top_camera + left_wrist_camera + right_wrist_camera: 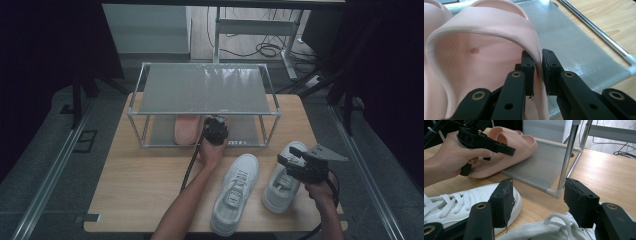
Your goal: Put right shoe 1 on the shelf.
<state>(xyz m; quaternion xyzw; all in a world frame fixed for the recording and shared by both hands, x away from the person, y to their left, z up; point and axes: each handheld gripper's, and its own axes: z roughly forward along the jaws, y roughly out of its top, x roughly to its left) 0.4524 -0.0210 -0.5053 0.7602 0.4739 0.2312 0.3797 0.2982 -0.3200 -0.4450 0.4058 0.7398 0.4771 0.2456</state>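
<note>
step: left gripper (pixel 537 71) clamped on slipper (pixel 486 50) strap, on rack (pixel 150 125) lower shelf | right gripper (pixel 537 202) wide, empty, over sneaker (pixel 549 227) | next: release slipper, back out

The strap of a pink slipper (pixel 484 57) is pinched between the left gripper (pixel 538 72)'s fingers (pixel 527 72). The slipper is set on a grey shelf (pixel 574 45) above the wooden surface (pixel 609 17).

A wooden tabletop (pixel 140 190) on grey floor (pixel 45 150); at twelve o'clock, a desk frame (pixel 260 27) with cables (pixel 267 49).
</note>
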